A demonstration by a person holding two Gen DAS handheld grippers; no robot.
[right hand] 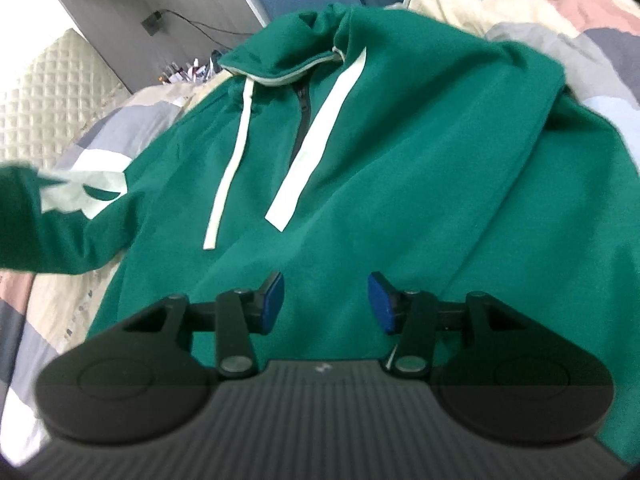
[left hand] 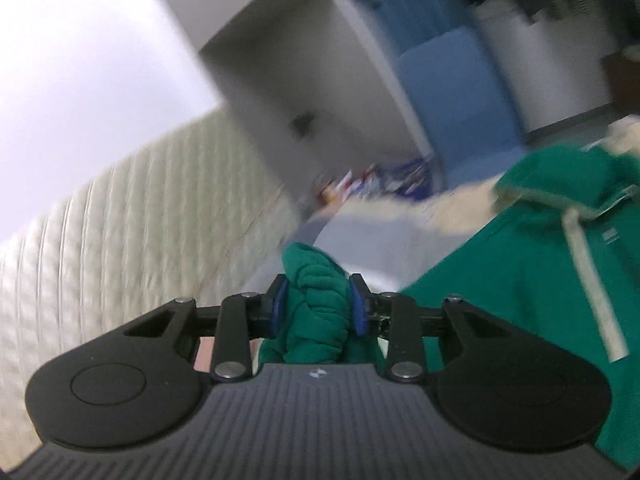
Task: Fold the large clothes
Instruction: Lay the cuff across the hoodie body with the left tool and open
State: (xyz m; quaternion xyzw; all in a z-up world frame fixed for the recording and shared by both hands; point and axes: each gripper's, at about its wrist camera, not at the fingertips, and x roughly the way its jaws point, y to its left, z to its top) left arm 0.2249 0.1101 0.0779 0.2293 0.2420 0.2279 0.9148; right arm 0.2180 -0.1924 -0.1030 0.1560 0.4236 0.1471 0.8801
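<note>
A large green hoodie (right hand: 420,152) with pale drawstrings (right hand: 228,168) and a short dark zipper lies spread, front up, on a patchwork quilt. My left gripper (left hand: 320,306) is shut on a bunched green cuff (left hand: 316,304) of the hoodie's sleeve and holds it raised; the hoodie body shows to its right (left hand: 520,280). My right gripper (right hand: 326,304) is open and empty, hovering over the lower front of the hoodie. The raised sleeve (right hand: 60,236) stretches off to the left in the right wrist view.
The quilt (right hand: 560,12) in grey, cream, pink and pale blue patches covers a bed. A cream padded headboard (left hand: 100,248) stands at the left. Behind are a grey wall with a socket (right hand: 152,24), a blue door (left hand: 452,88) and small cluttered items (right hand: 188,70).
</note>
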